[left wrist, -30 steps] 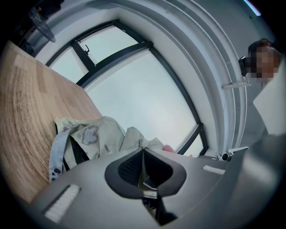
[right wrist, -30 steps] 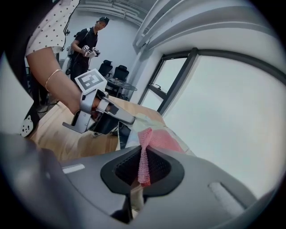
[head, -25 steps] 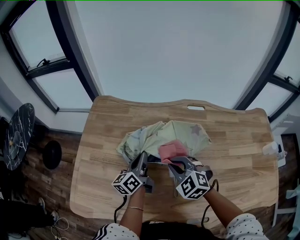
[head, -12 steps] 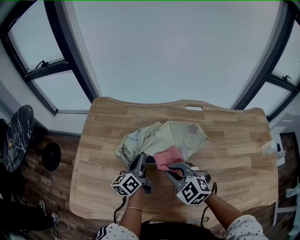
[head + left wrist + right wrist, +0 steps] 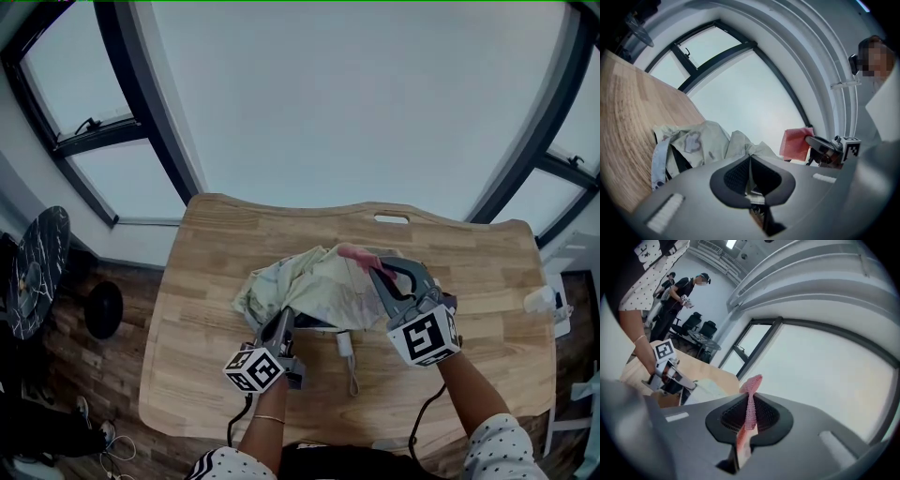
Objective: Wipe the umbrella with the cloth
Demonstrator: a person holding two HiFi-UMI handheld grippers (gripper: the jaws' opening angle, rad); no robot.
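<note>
Wooden worktop [image 5: 211, 246] under large windows, with a handle slot at its far edge.

Umbrella [image 5: 314, 279]: pale green printed fabric, collapsed and crumpled. It lies at mid-worktop, slightly towards the person. In the left gripper view its fabric [image 5: 701, 140] is heaped on the wood with a dark strap across it.

Left tongs [image 5: 285, 317]: at the umbrella's near edge and low to the worktop. The jaws [image 5: 750, 159] are closed together, with a sliver of the pale umbrella pinched between the pads.

Right tongs [image 5: 371, 262]: over the far right part of the umbrella. The jaws are clamped on the cloth [image 5: 352, 251], which is pink and folded. In the right gripper view the cloth [image 5: 750, 390] stands edge-on between the pads and pokes out past the tips. In the left gripper view it [image 5: 796, 143] hangs with window behind it and appears clear of the fabric.

A white handle [image 5: 345, 344] with a strap loop lies on the wood just nearer the person than the umbrella, between the two forearms.

A small white container [image 5: 542, 298] sits at the worktop's right edge, well apart from the umbrella.

A dark round disc [image 5: 37, 267] is on the floor side, left of the worktop.

The right gripper view also shows people standing [image 5: 683, 289] and office chairs [image 5: 701, 325] in the background.
</note>
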